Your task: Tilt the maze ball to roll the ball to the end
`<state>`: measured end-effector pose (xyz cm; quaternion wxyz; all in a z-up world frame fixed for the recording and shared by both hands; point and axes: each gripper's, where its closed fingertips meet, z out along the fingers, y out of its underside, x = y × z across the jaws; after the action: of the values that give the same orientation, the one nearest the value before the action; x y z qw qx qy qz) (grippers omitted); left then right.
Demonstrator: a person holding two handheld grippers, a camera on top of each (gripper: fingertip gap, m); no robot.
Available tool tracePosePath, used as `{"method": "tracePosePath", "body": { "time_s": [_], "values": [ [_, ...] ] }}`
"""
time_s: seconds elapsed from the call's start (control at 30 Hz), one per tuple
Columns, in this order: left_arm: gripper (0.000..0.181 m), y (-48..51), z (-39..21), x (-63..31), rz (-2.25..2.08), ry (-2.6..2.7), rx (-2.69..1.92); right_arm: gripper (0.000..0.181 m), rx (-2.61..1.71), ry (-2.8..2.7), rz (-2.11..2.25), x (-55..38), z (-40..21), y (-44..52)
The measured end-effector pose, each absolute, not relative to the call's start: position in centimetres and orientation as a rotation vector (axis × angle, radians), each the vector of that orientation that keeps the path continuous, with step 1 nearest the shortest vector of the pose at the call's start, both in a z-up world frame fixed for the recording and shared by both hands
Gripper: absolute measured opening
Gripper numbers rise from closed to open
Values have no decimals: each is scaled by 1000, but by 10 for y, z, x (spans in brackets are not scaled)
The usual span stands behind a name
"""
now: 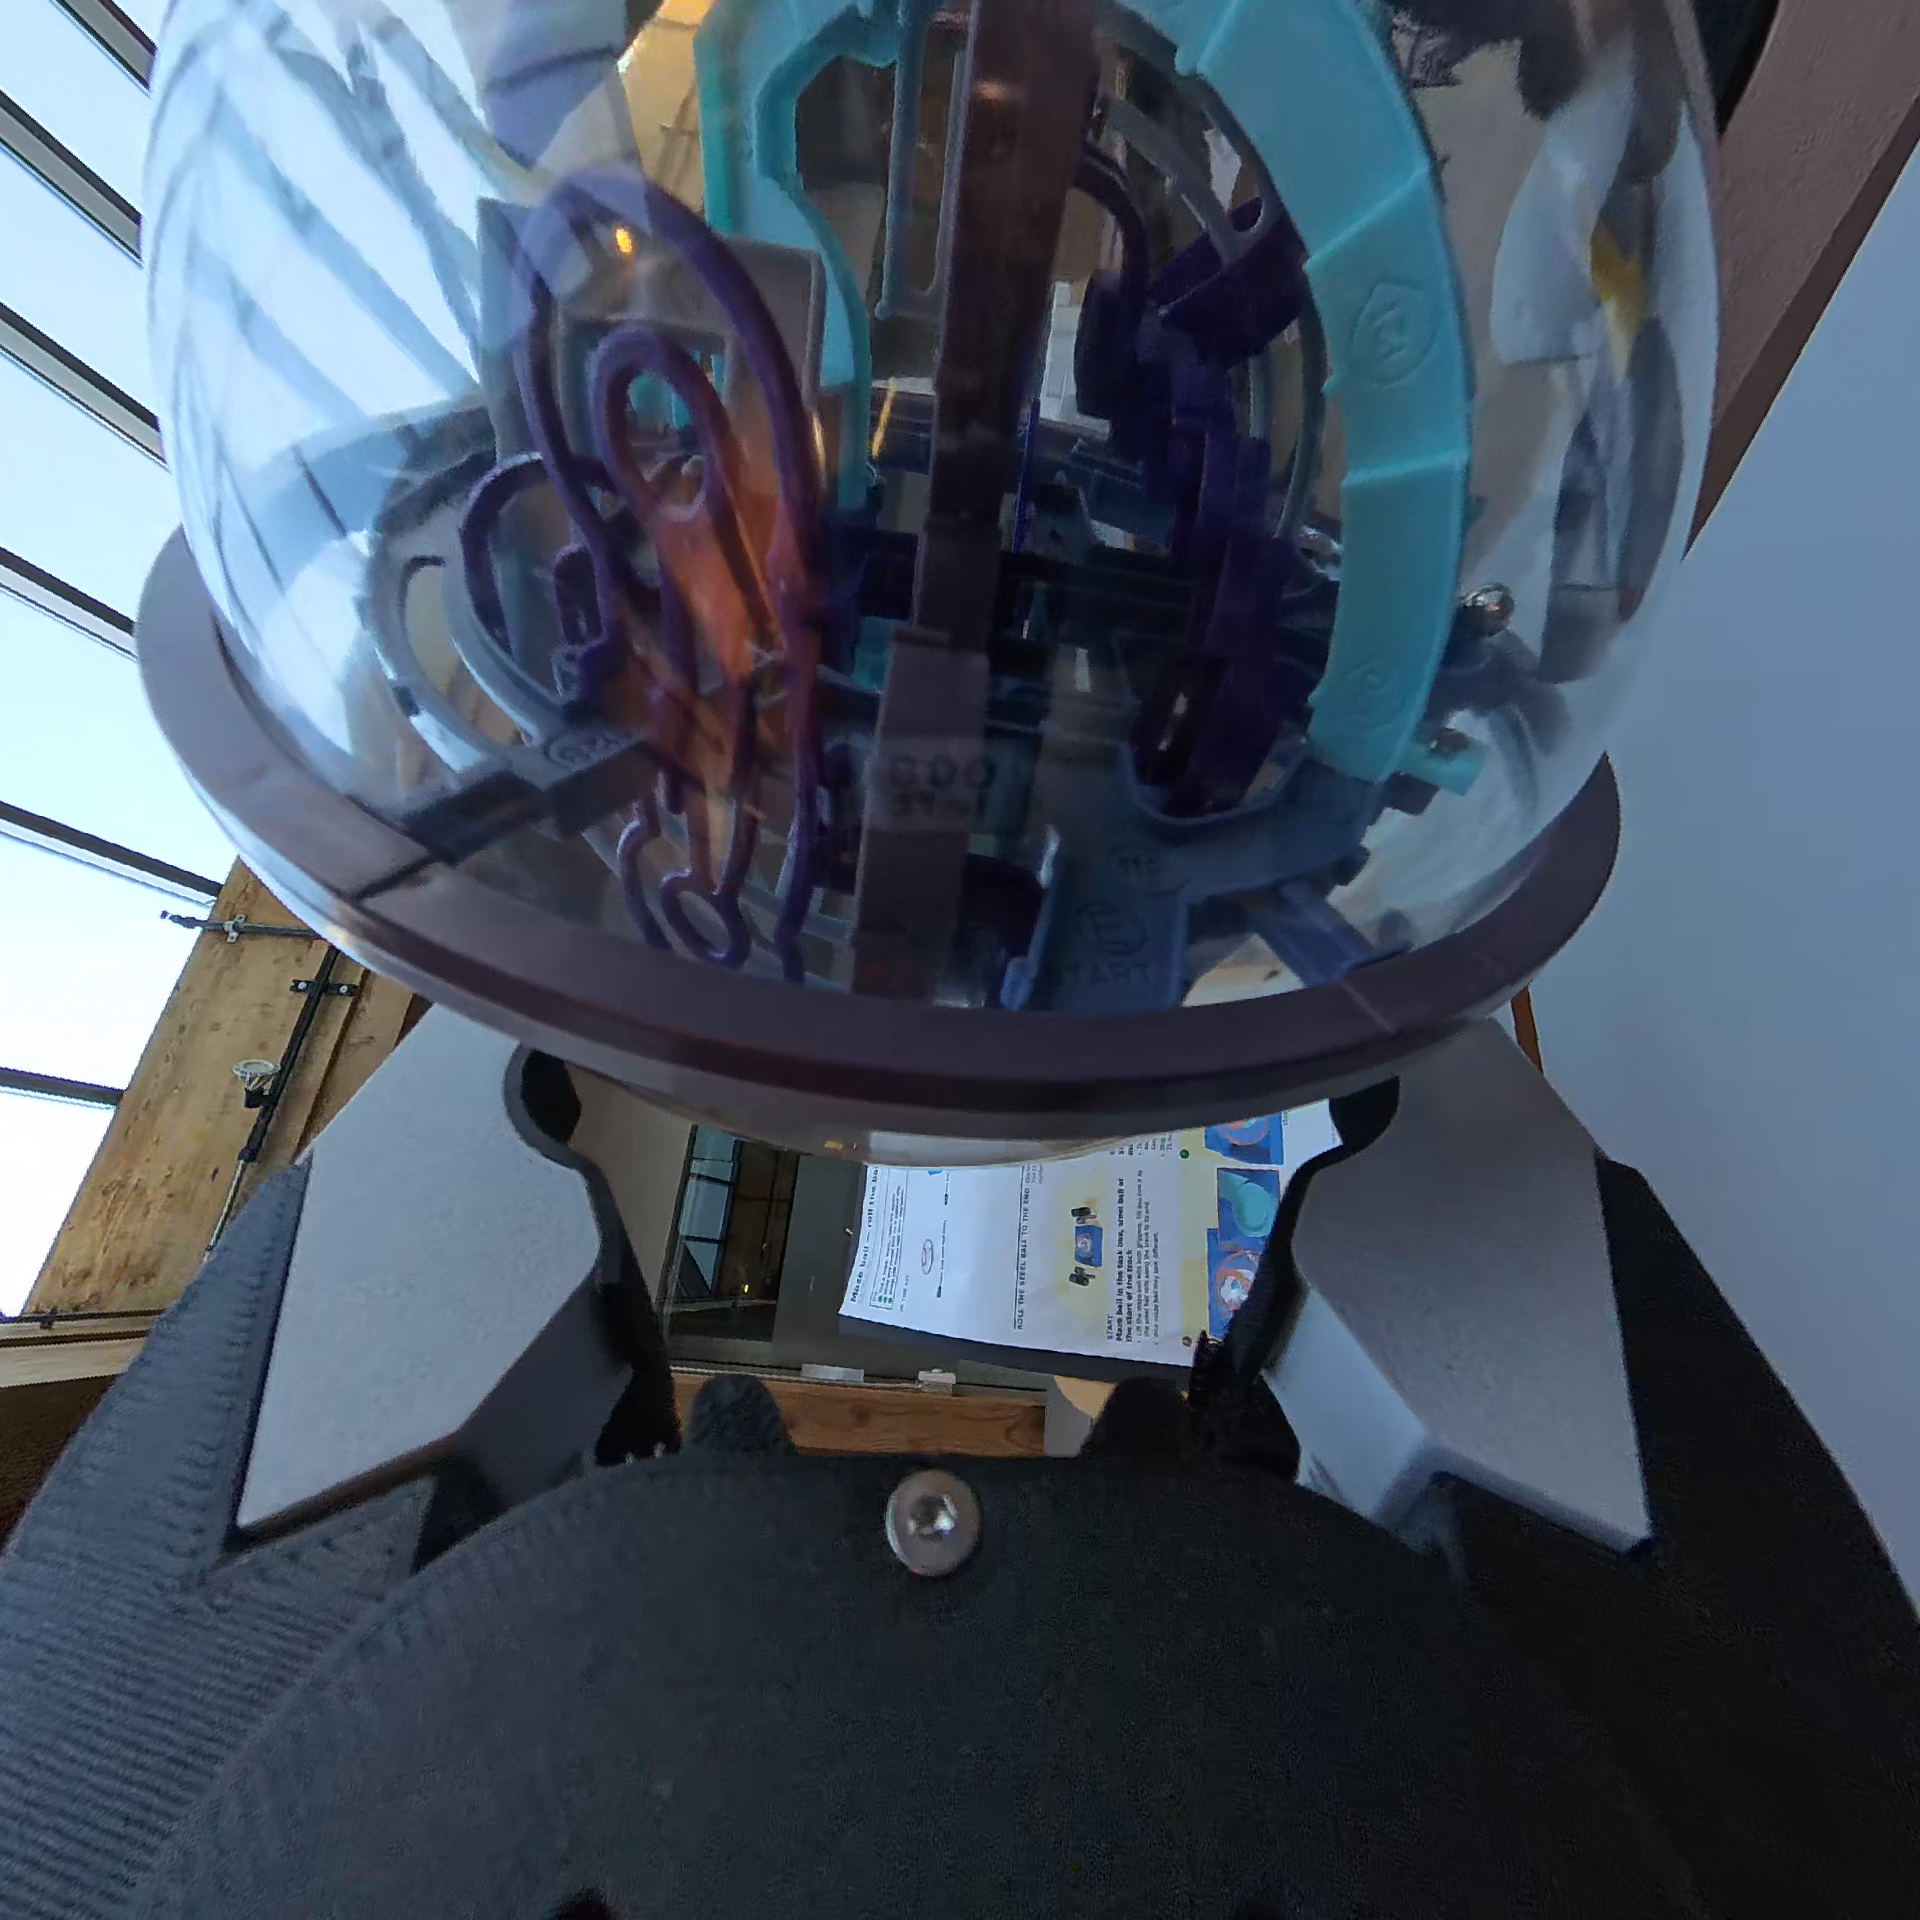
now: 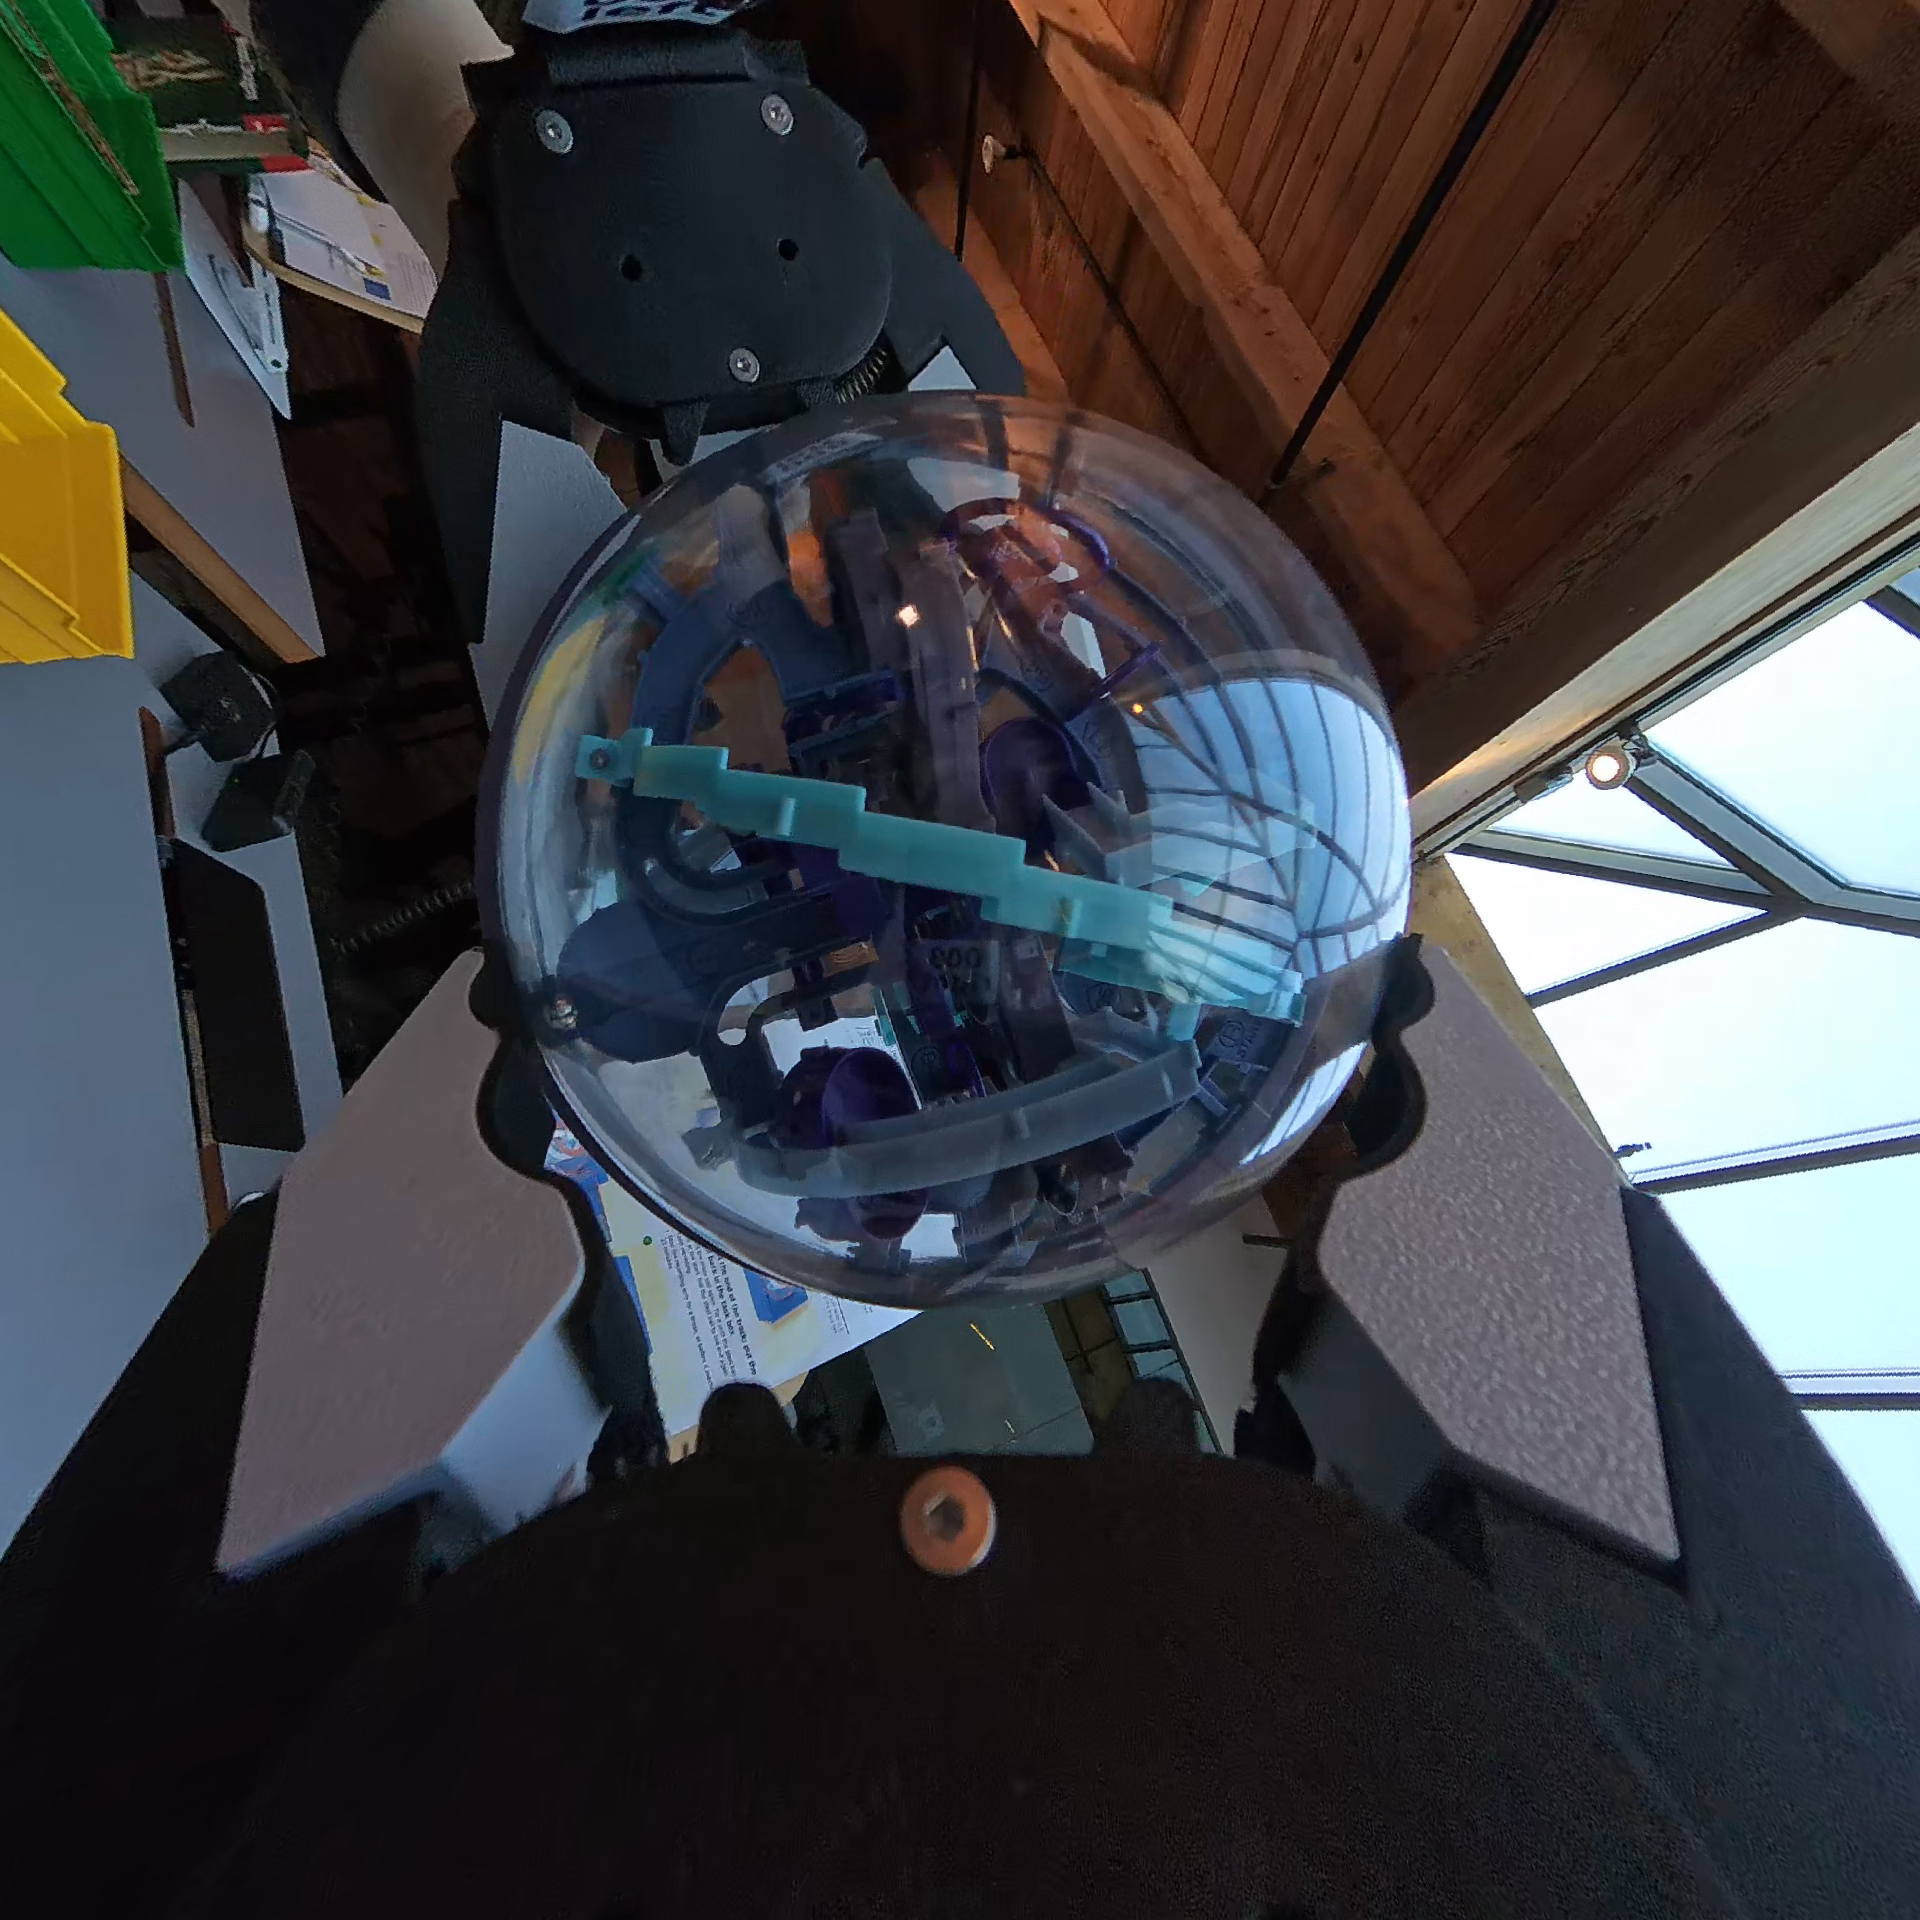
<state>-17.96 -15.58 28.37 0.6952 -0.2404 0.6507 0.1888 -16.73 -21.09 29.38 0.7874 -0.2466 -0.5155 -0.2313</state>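
The maze ball (image 1: 935, 520) is a clear sphere with teal, purple and grey tracks inside and a dark rim (image 1: 727, 1029) around it. It is held in the air between both grippers. My left gripper (image 1: 951, 1101) is shut on it at the rim, a finger on each side. My right gripper (image 2: 940, 987) is shut on the sphere (image 2: 935, 852) from the opposite side. The left gripper's black body (image 2: 675, 239) shows beyond the ball in the right wrist view. A small shiny steel ball (image 1: 1488, 603) sits by the teal track (image 1: 1382, 416) at the right.
A printed instruction sheet (image 1: 1091, 1257) lies below the ball; it also shows in the right wrist view (image 2: 707, 1299). Green bins (image 2: 62, 135) and yellow bins (image 2: 52, 540) stand at the left. A wooden wall (image 2: 1351, 260) and windows (image 2: 1714, 935) are behind.
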Motion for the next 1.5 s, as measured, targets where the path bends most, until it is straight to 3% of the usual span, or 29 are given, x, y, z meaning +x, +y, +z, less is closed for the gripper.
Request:
{"method": "tracePosePath", "body": {
  "time_s": [1.5],
  "values": [
    [148, -136, 244, -190, 261, 1401, -660, 157, -661, -1249, -460, -182, 263, -190]
  ]
}}
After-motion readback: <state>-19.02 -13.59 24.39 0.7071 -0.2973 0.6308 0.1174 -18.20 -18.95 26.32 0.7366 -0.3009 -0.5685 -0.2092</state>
